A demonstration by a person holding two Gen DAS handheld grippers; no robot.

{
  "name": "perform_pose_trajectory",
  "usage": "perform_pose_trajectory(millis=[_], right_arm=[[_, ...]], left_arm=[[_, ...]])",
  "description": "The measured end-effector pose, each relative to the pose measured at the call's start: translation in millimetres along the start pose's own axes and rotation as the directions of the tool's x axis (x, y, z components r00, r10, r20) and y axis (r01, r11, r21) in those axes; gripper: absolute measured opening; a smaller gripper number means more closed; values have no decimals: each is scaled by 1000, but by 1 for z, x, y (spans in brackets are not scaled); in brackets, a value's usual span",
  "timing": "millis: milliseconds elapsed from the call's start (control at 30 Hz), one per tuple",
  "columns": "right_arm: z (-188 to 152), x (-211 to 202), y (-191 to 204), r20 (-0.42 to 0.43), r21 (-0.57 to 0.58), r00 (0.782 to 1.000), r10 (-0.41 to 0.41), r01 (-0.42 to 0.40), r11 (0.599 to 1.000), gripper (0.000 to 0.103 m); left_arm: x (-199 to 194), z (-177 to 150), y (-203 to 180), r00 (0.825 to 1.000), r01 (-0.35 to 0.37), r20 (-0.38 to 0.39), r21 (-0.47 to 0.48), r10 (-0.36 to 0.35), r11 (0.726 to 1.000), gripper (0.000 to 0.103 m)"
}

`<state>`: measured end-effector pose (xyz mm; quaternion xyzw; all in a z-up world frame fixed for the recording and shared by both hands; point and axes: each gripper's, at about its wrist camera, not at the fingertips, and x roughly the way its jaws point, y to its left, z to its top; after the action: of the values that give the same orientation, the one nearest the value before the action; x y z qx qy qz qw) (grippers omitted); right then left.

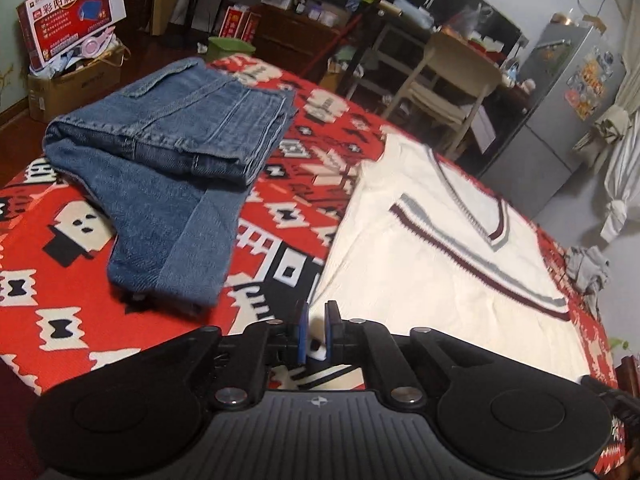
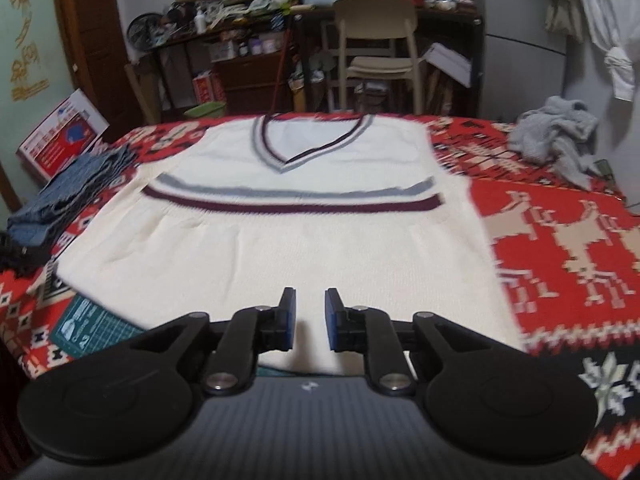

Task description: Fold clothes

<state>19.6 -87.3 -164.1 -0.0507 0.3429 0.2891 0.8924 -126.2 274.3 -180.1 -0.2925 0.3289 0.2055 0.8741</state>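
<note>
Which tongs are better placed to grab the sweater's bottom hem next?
Right, probably. The right tongs sit open and centred over the white sweater near its hem. The left tongs sit off its left edge, over the red blanket.

Left gripper (image 1: 316, 330) and right gripper (image 2: 309, 318) match: black linkage arms, round black discs, silver screws, blue pads (image 2: 330, 320), and a ribbed grey body with a small emblem.

Both views are dim and warm-toned, lit evenly from overhead indoor light with only soft shadows. Fisheye bending curves the room toward dark vignetted corners. The sweater (image 2: 280, 240) is bleached nearly featureless, its stripes smeared by motion blur in the right view. The shelves (image 2: 240, 40) behind sit murky and soft.
</note>
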Motion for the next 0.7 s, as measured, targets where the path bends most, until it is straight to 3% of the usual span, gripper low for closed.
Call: perform_pose_trajectory(millis=[100, 300, 533, 700], right_arm=[[0, -16, -27, 2, 18, 998, -64, 64, 998, 17], [-15, -36, -90, -43, 126, 977, -207, 211, 969, 22], [-24, -28, -112, -61, 247, 988, -143, 154, 957, 28], [-23, -12, -103, -68, 244, 992, -102, 116, 963, 28]], left_arm=[[7, -1, 2, 999, -1, -41, 21, 2, 1000, 24], [12, 1, 3, 999, 3, -44, 34, -2, 999, 26], [14, 3, 3, 999, 14, -35, 42, -12, 999, 25], [18, 5, 2, 998, 43, -41, 78, -40, 996, 22]])
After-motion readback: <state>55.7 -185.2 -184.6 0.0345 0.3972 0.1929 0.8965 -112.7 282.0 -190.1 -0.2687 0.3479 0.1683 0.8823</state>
